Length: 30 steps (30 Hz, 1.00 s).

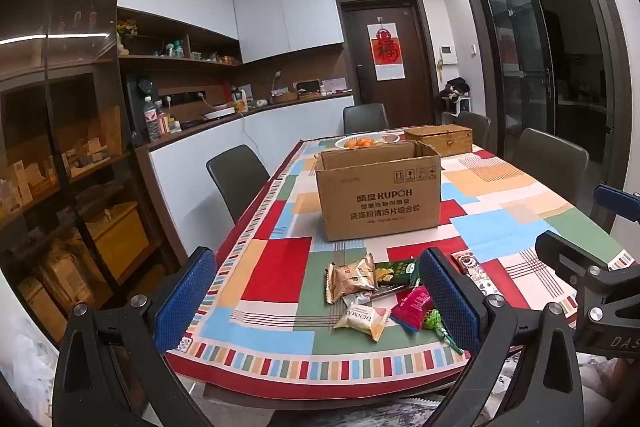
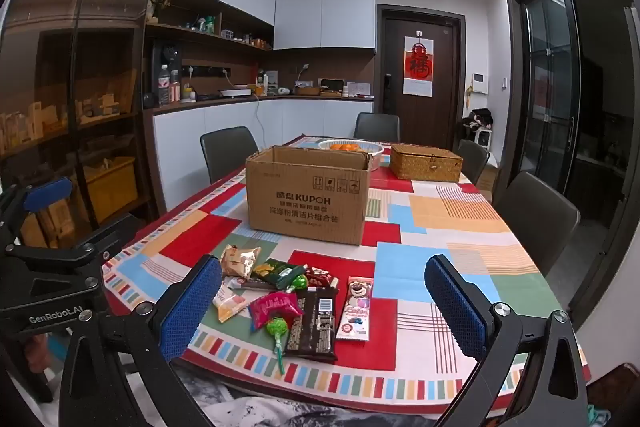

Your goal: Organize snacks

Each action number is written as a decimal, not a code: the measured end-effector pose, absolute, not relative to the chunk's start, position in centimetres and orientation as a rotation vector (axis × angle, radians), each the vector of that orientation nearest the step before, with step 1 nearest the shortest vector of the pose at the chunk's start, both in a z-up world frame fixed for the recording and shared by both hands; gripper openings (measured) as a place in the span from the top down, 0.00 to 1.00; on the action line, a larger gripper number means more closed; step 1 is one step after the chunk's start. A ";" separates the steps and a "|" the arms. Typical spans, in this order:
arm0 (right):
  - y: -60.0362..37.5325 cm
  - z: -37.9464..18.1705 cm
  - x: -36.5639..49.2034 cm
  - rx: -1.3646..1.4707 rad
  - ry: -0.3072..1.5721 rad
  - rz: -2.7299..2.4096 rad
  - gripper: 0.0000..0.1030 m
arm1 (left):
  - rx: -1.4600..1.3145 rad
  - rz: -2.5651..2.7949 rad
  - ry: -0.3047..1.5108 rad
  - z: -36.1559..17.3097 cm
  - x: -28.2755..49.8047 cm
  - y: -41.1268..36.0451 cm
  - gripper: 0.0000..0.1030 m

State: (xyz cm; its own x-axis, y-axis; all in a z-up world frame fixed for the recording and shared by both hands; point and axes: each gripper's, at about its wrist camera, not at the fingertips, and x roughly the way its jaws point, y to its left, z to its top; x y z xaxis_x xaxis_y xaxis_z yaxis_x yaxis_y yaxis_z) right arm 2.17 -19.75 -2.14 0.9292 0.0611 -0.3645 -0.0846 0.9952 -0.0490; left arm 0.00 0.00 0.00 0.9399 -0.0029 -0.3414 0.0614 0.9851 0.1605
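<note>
Several snack packets lie in a loose pile at the near end of the table: a dark chocolate bar (image 2: 314, 323), a bear-print bar (image 2: 356, 309), a pink pouch (image 2: 274, 307), a green lollipop (image 2: 276, 329), a green packet (image 2: 278, 271) and a gold-brown packet (image 2: 238, 259). The pile also shows in the left wrist view (image 1: 372, 297). An open cardboard box (image 2: 308, 199) stands behind them, also in the left wrist view (image 1: 378, 191). My left gripper (image 1: 318, 297) is open and empty, held before the table's near edge. My right gripper (image 2: 324, 305) is open and empty, also short of the pile.
The table has a colourful patchwork cloth (image 2: 440, 227). A bowl of oranges (image 2: 350, 147) and a woven lidded basket (image 2: 426, 163) stand behind the box. Dark chairs (image 2: 536, 219) stand around the table. A shelf cabinet (image 1: 60, 147) is at the left.
</note>
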 end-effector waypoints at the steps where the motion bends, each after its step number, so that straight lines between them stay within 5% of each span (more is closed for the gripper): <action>1: -19.7 -2.1 2.2 -0.064 0.372 0.075 0.00 | 0.168 -0.034 0.345 0.0 0.0 0.0 0.00; 30: -19.7 -2.1 2.2 -0.068 0.365 0.074 0.00 | 0.161 -0.040 0.336 0.5 0.0 0.0 0.00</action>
State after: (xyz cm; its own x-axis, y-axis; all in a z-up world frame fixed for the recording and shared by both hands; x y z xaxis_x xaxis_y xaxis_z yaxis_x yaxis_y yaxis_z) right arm 2.18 -19.71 -2.09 0.9313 0.0596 -0.3592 -0.0841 0.9950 -0.0531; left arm -0.03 0.01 0.49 0.9434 -0.0122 -0.3313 0.0657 0.9864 0.1507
